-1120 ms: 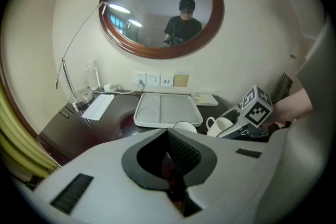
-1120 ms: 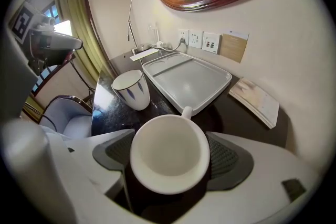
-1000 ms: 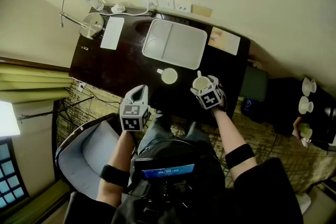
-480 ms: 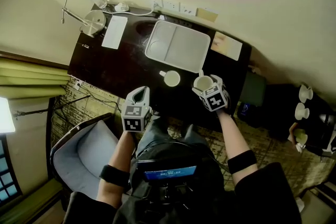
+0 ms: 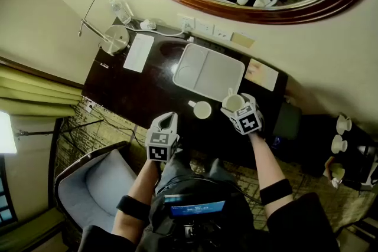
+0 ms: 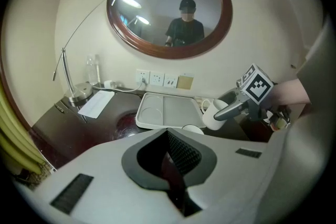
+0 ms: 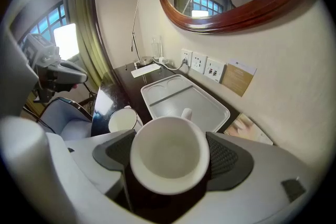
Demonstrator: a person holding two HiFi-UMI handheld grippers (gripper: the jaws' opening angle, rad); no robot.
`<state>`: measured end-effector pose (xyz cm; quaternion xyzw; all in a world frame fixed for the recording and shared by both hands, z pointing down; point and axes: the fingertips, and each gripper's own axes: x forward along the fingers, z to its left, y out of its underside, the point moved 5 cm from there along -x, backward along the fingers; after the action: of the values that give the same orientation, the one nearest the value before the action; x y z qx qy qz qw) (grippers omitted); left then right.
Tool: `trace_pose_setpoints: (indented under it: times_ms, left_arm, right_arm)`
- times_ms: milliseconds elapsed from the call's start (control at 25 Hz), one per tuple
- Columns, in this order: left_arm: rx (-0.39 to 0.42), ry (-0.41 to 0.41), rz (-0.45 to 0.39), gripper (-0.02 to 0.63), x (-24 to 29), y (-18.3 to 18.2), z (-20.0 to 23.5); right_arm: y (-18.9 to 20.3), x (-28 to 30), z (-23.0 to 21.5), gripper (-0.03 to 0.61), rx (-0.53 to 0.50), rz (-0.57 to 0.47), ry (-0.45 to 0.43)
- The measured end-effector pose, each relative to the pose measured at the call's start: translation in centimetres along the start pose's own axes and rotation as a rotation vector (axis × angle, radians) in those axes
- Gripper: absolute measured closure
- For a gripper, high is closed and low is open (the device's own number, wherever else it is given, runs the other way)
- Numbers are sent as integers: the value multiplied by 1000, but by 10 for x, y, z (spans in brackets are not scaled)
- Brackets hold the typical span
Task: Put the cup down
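Firmly pinched between the spread pads of the right tool, the white cup sits mouth-up with its handle pointing away toward the white tray. It hangs over the right part of the dark desk, just beside the tray's near corner. A second white cup stands on the desk to its left, apart from it and near the tray's front edge. The left tool is pressed together and empty, over the desk's near edge. Farther left lie a sheet of paper and a desk lamp.
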<state>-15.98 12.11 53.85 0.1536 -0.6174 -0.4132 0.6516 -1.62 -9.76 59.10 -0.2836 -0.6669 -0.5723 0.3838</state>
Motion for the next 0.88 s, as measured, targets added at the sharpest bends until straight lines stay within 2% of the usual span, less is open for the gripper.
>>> trace_pose_setpoints:
  times_ms: [400, 680, 880]
  left_arm:
    - [59, 23, -11, 612, 33, -33, 16]
    - [27, 27, -23, 612, 57, -58, 34]
    - [13, 27, -23, 613, 80, -66, 44]
  right_arm:
    - [-103, 43, -24, 149, -85, -65, -16]
    - [-171, 105, -20, 149, -121, -95, -70]
    - [-200, 142, -25, 149, -145, -91, -82]
